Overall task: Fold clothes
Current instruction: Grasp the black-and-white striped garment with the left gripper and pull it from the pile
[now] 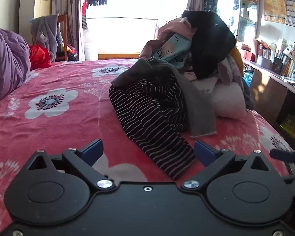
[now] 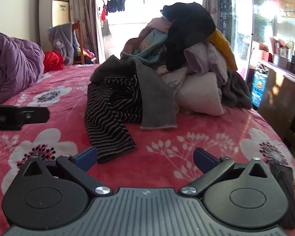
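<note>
A heap of clothes (image 1: 196, 63) (image 2: 186, 59) sits on the right half of a pink flowered bed (image 1: 59, 102) (image 2: 196, 141). From it a black garment with thin pale stripes (image 1: 151, 122) (image 2: 108, 116) trails toward me, and a grey piece (image 1: 198, 110) (image 2: 157, 102) lies over it. My left gripper (image 1: 148, 152) is open, low over the bed, with the striped garment's end lying between its blue pads, untouched. My right gripper (image 2: 145, 158) is open too; the striped end lies just ahead of its left pad (image 2: 87, 157). Part of the left gripper (image 2: 19, 117) shows at the right view's left edge.
A purple quilt (image 1: 5, 66) (image 2: 15, 63) and a red item (image 1: 40, 56) lie at the bed's left. A chair draped with grey clothing (image 1: 49, 35) stands by the window. Shelves with books (image 1: 279, 63) run along the bed's right side.
</note>
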{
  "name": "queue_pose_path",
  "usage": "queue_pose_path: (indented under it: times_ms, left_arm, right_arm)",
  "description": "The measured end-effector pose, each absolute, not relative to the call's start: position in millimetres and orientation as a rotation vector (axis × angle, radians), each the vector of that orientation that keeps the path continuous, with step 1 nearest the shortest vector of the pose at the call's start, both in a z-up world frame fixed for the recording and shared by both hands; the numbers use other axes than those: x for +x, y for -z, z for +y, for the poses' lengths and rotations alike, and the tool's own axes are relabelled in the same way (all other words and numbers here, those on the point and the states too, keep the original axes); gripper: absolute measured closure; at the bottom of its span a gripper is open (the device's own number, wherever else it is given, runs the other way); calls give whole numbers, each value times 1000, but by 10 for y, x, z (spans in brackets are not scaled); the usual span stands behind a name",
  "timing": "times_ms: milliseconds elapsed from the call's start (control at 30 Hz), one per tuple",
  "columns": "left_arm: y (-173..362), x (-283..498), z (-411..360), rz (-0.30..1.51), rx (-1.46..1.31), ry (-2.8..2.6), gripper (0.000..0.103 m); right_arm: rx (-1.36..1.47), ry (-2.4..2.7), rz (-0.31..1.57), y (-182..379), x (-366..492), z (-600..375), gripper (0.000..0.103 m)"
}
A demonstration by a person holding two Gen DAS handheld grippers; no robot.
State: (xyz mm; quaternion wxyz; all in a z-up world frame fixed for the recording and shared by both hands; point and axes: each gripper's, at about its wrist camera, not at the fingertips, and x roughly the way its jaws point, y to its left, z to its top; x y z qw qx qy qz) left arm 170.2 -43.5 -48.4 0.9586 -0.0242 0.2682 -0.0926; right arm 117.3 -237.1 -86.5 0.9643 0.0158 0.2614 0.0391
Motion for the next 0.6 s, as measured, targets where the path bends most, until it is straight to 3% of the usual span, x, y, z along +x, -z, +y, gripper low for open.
queue_pose_path:
  times_ms: [233,367,600]
  left_arm:
    - [785,2384,-510,573,-134,198,13]
    - [995,2781,-478,594,-232,191,33]
    - [1126,3186,-599,571,-339,248,33]
  right_arm:
    - [97,-173,548,1217,1458,-2490,0]
    - [98,-181,568,1305,1505,-2551,0]
    - [139,-161,637,1458,1640,-2700,0]
